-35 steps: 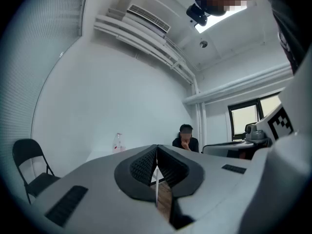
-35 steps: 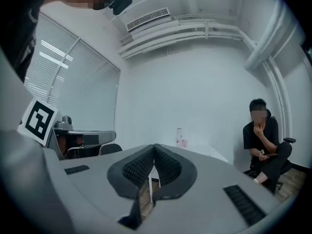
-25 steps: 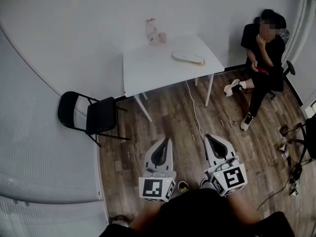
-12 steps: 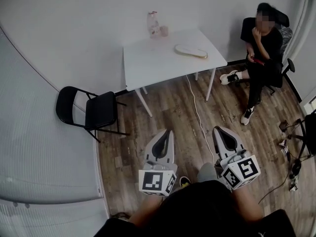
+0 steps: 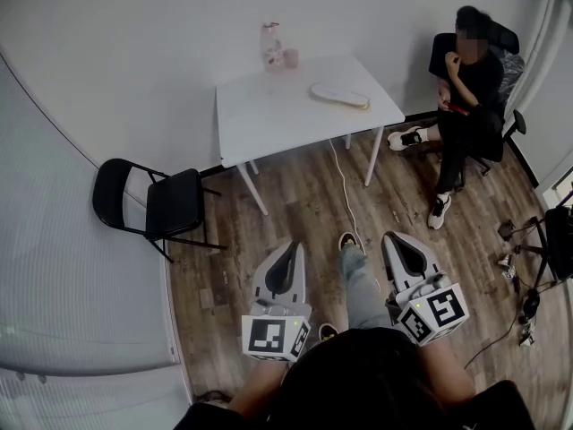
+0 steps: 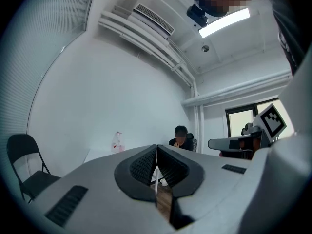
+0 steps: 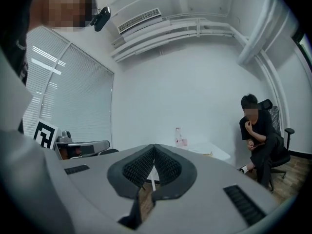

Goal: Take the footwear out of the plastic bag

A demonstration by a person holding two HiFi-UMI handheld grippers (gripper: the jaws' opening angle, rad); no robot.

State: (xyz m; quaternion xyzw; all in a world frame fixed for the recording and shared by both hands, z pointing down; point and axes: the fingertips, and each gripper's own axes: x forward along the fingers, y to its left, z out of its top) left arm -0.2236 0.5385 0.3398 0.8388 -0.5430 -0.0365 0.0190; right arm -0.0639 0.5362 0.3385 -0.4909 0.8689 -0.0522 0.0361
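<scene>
A clear plastic bag (image 5: 273,50) with something pinkish inside stands at the far edge of a white table (image 5: 277,119). A pale flat slipper (image 5: 338,95) lies on the table to the bag's right. Both grippers are held low over the wooden floor, well short of the table. My left gripper (image 5: 293,248) is shut with nothing in it, and my right gripper (image 5: 395,239) is shut and empty too. The left gripper view shows the shut left gripper (image 6: 156,148) with the bag (image 6: 117,143) far beyond it. Past the shut right gripper (image 7: 154,147), the right gripper view shows bag (image 7: 180,137) and slipper (image 7: 201,151).
A black folding chair (image 5: 148,204) stands left of the table. A person (image 5: 466,88) sits on an office chair at the right. A white cable (image 5: 345,186) runs across the floor from the table. My own leg (image 5: 360,285) shows between the grippers. Cables and gear (image 5: 528,267) lie at the right.
The view has drifted toward the table. My leg has stepped forward between the grippers, and the right gripper has shifted slightly right. Both grippers stay shut.
</scene>
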